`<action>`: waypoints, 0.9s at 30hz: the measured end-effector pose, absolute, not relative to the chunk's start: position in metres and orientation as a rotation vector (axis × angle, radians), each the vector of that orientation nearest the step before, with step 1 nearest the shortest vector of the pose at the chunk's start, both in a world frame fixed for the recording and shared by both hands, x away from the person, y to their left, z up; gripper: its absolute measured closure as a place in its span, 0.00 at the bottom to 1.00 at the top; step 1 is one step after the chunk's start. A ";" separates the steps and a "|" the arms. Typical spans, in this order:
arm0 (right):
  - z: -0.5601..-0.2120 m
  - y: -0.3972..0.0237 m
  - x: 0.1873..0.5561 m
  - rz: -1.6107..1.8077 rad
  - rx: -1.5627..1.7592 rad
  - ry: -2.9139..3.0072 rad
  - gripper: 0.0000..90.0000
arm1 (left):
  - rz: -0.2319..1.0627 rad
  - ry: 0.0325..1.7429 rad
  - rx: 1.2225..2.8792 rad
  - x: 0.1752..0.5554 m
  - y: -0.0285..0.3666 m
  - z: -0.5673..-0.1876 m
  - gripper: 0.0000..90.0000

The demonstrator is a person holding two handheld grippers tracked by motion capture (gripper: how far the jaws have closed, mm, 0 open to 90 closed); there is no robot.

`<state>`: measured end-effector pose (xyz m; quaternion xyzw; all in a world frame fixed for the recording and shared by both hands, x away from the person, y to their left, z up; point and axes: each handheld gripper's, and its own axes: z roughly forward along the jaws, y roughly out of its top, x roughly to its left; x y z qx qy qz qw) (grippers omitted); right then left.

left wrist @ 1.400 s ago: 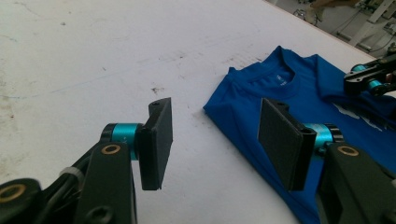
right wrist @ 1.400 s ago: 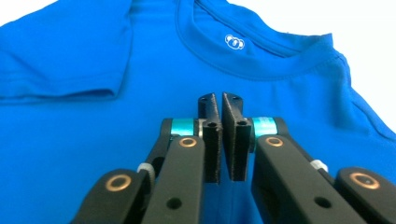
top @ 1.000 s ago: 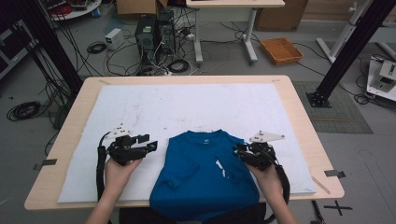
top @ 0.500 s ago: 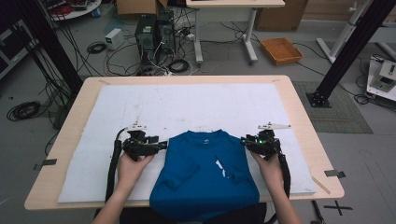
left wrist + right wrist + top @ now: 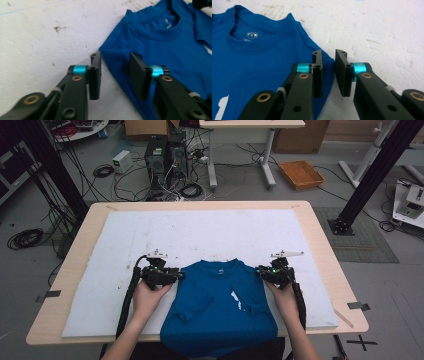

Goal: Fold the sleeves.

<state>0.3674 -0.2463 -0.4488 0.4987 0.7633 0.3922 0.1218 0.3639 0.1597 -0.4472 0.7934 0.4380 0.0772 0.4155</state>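
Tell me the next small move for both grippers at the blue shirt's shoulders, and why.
Probably close both sets of jaws fully on the cloth. The left gripper straddles the blue T-shirt at its shoulder corner, and its jaws have just been closing with a gap left. The right gripper brackets the opposite shoulder edge, its jaws also just closing, narrowly apart. Neither visibly pinches fabric yet.

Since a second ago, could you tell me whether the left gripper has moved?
Yes. The left gripper has moved up the white mat, away from the table's near edge, to the blue T-shirt's shoulder, jaws closing around it.
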 end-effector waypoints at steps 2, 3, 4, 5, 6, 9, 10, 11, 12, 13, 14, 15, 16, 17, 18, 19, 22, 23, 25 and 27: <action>-0.450 -0.246 0.368 1.144 1.448 2.231 0.90 | 0.198 1.080 2.003 0.364 0.158 -0.448 0.91; -0.450 -0.245 0.367 1.149 1.431 2.241 0.94 | 0.205 1.082 1.994 0.363 0.157 -0.448 0.95; -0.450 -0.244 0.367 1.154 1.424 2.246 0.96 | 0.211 1.077 1.997 0.364 0.157 -0.448 0.96; -0.449 -0.243 0.366 1.150 1.417 2.244 0.97 | 0.215 1.073 1.999 0.364 0.157 -0.447 0.97; -0.449 -0.242 0.366 1.144 1.404 2.249 0.97 | 0.223 1.071 2.002 0.364 0.158 -0.447 0.97; -0.448 -0.242 0.368 1.163 1.392 2.235 0.98 | 0.233 1.070 1.994 0.366 0.164 -0.445 0.97; -0.446 -0.241 0.371 1.177 1.390 2.226 0.98 | 0.236 1.075 1.977 0.366 0.167 -0.445 0.97; -0.446 -0.241 0.371 1.177 1.390 2.226 0.98 | 0.249 1.076 1.968 0.367 0.169 -0.444 0.97; -0.445 -0.240 0.373 1.178 1.382 2.223 0.98 | 0.255 1.079 1.964 0.368 0.171 -0.443 0.97; -0.445 -0.239 0.375 1.191 1.374 2.213 0.98 | 0.258 1.082 1.957 0.370 0.173 -0.443 0.97; -0.442 -0.237 0.380 1.188 1.376 2.214 0.98 | 0.264 1.079 1.951 0.372 0.174 -0.443 0.97; -0.441 -0.235 0.384 1.187 1.374 2.212 0.98 | 0.277 1.079 1.958 0.376 0.176 -0.444 0.97; -0.441 -0.235 0.384 1.187 1.374 2.212 0.98 | 0.277 1.079 1.958 0.376 0.176 -0.444 0.97; -0.439 -0.234 0.387 1.186 1.372 2.208 0.98 | 0.282 1.076 1.966 0.379 0.177 -0.445 0.97; -0.438 -0.233 0.390 1.187 1.363 2.205 0.98 | 0.287 1.080 1.968 0.382 0.178 -0.445 0.97; -0.436 -0.232 0.392 1.200 1.355 2.198 0.98 | 0.290 1.078 1.967 0.384 0.179 -0.445 0.97; -0.433 -0.229 0.403 1.172 1.354 2.194 0.98 | 0.292 1.083 1.954 0.393 0.183 -0.445 0.97; -0.433 -0.230 0.406 1.169 1.354 2.190 0.98 | 0.301 1.083 1.958 0.395 0.184 -0.445 0.97; -0.433 -0.231 0.409 1.178 1.355 2.174 0.98 | 0.309 1.093 1.948 0.400 0.185 -0.446 0.97; -0.436 -0.232 0.412 1.181 1.374 2.176 0.98 | 0.305 1.105 1.944 0.403 0.185 -0.447 0.97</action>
